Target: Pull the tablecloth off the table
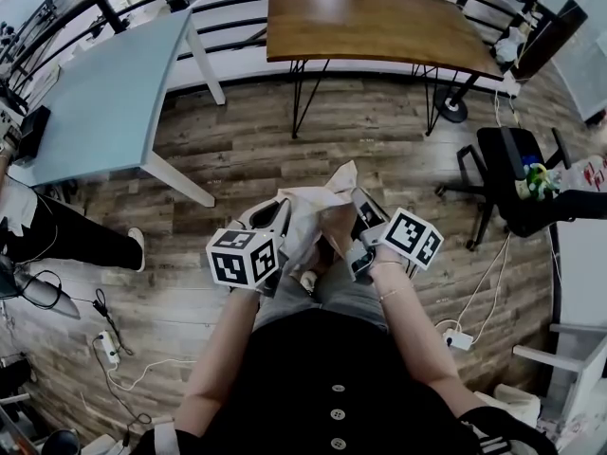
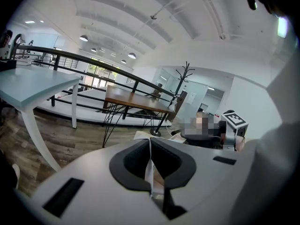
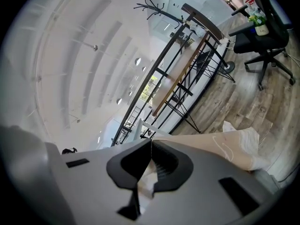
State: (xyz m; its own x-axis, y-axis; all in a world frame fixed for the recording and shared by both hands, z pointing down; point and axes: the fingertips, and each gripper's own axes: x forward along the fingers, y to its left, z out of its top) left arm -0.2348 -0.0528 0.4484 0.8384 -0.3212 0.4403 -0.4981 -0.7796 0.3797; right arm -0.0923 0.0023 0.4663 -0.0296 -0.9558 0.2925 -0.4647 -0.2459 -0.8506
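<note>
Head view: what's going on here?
A person holds the left hand-held gripper and the right hand-held gripper, one in each hand, and both are shut on a beige tablecloth. The cloth hangs bunched between them, close to the person's body, above the wood floor. The brown wooden table ahead is bare, so the cloth looks already off it.

open floor [image 1: 285, 150] ahead; wooden table [image 1: 370, 22], chair [image 1: 517, 173] beyond
</note>
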